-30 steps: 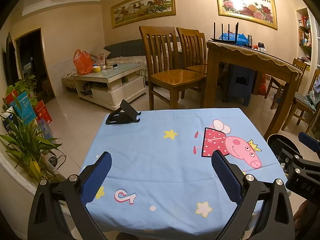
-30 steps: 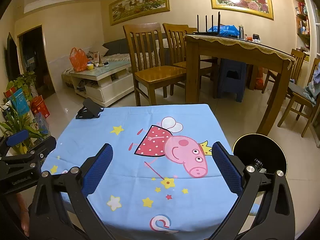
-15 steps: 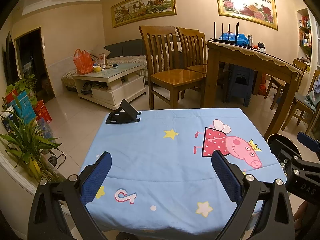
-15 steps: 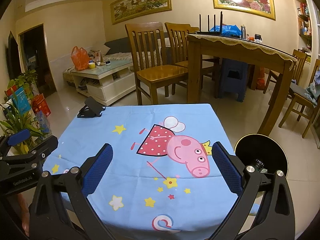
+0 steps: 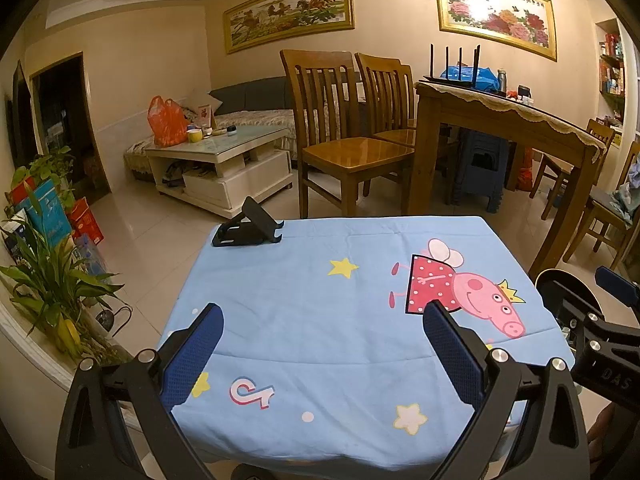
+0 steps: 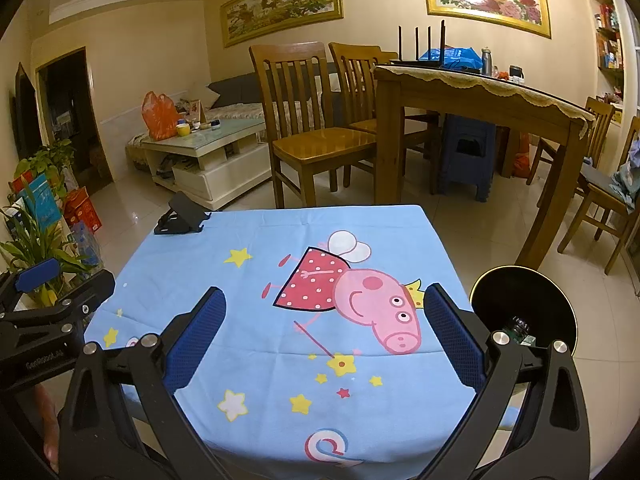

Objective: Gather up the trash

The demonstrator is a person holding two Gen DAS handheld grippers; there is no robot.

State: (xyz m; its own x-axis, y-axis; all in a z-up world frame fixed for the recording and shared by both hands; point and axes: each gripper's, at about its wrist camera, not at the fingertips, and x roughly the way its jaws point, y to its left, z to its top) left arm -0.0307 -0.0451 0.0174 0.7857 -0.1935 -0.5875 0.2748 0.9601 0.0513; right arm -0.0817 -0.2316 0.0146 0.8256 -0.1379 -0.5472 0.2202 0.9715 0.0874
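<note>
A small table with a light blue cartoon-pig cloth fills both views. My left gripper is open and empty above the cloth's near edge. My right gripper is open and empty above the cloth's near right part. A round black bin stands by the table's right side, with a small dark item inside near its rim; the bin's edge also shows in the left wrist view. No loose trash shows on the cloth.
A black folding phone stand sits at the cloth's far left corner. Wooden chairs, a dining table and a white coffee table stand beyond. Potted plants line the left.
The right gripper has drifted slightly, so the table sits a little lower and further right in its view. The left gripper has barely moved. Both stay open.
</note>
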